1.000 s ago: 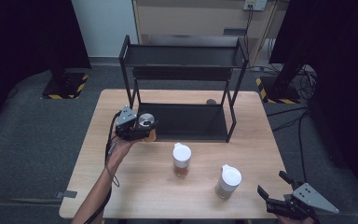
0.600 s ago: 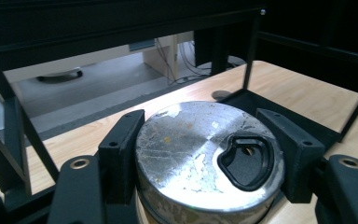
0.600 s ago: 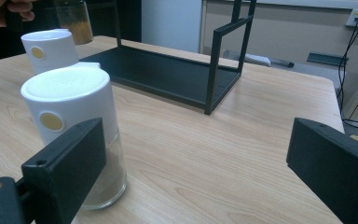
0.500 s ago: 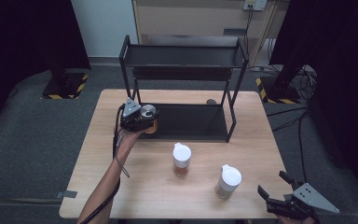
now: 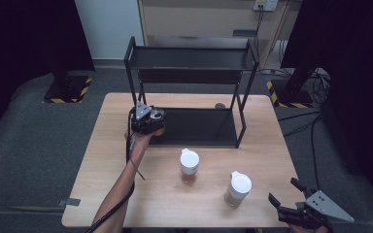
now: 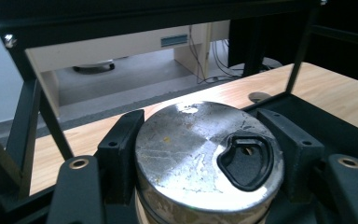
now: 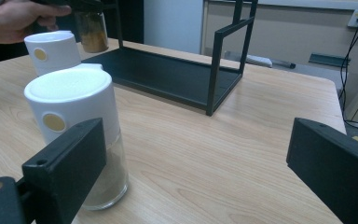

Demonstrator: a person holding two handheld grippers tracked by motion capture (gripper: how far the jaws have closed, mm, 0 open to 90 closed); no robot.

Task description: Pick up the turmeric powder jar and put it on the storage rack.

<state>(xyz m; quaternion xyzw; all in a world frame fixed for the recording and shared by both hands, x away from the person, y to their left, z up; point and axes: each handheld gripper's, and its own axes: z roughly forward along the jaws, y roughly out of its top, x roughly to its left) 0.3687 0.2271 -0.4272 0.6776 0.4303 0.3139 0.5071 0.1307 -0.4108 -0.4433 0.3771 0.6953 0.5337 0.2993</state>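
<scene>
The left tongs [image 5: 148, 121], clamping a glass spice jar with a scuffed silver metal lid [image 6: 208, 151], are now holding it over the near left corner of the lower tray of the black two-tier metal rack [image 5: 199, 127], having travelled from the bare wooden bench [image 5: 102, 160] towards the rack during the last second; judged from this, shelving of the jar is nearly complete. The right tongs [image 5: 298, 204] are resting open and empty at the near right bench edge. Counted: one silver-lidded jar, two white-capped glass jars [image 5: 189, 165] [image 5: 238, 188] waiting on the bench, one rack.
</scene>
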